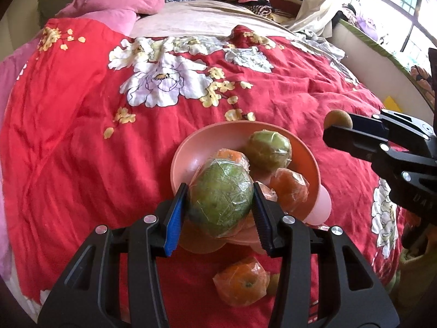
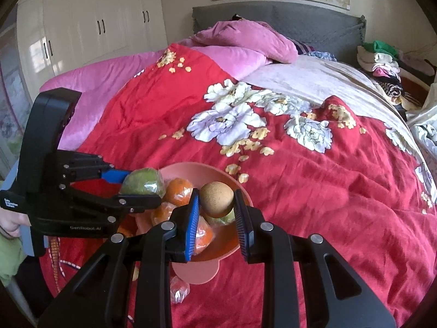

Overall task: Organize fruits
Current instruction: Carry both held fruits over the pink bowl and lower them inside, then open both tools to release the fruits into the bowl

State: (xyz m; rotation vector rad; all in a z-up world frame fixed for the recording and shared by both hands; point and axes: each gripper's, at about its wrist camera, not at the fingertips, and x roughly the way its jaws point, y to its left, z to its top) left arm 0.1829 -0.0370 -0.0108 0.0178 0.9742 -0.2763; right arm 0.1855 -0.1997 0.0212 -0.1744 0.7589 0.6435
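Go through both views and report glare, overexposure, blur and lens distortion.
Left wrist view: the window is blown out white; glare streaks the plastic wrap on the green fruit held in the left tool; the fisheye bends the bed's edges. Right wrist view: evenly lit, brown fruit sharp, wardrobe doors bowed, dark corners.

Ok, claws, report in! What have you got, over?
Left claw shut on wrapped green fruit, right claw shut on brown kiwi. Both over the pink bowl, already holding oranges. One wrapped orange on the bedspread. Nothing in the way.
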